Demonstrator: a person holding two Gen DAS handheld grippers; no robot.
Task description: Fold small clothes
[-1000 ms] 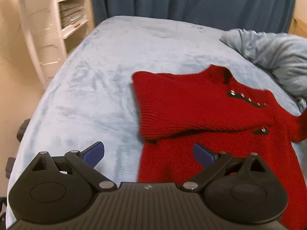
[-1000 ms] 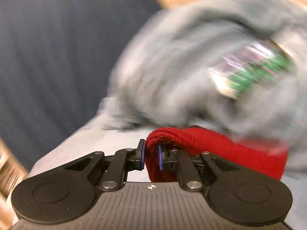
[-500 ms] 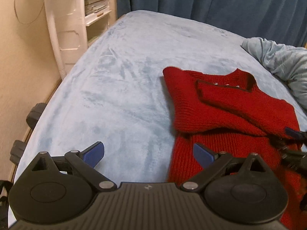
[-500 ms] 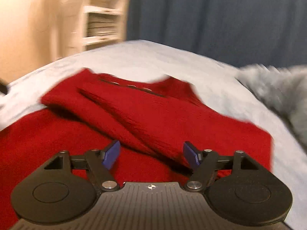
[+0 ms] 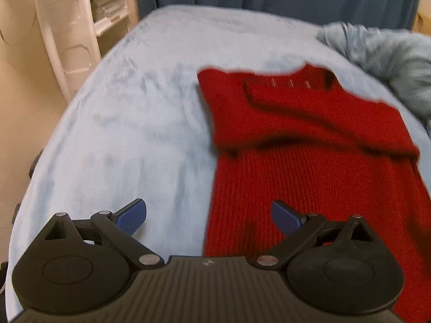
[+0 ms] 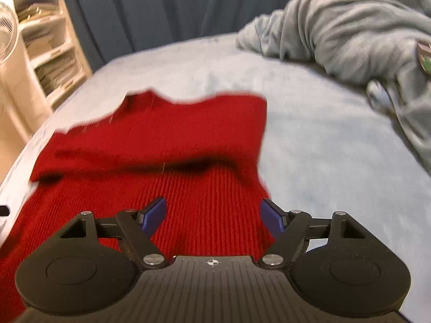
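- Our right gripper hangs over the red ribbed-knit sweater, blue pads spread wide after just opening, pinching nothing.
- Our left gripper is likewise spread, empty, straddling the sweater's left edge.
- The sweater lies on the pale blue fleece blanket, both sleeves folded across its chest.

Warm, even indoor light; motion blur throughout, fisheye bending at edges, soft shadows under folds.

A pale-blue bed bears a red sweater and a crumpled grey blanket.
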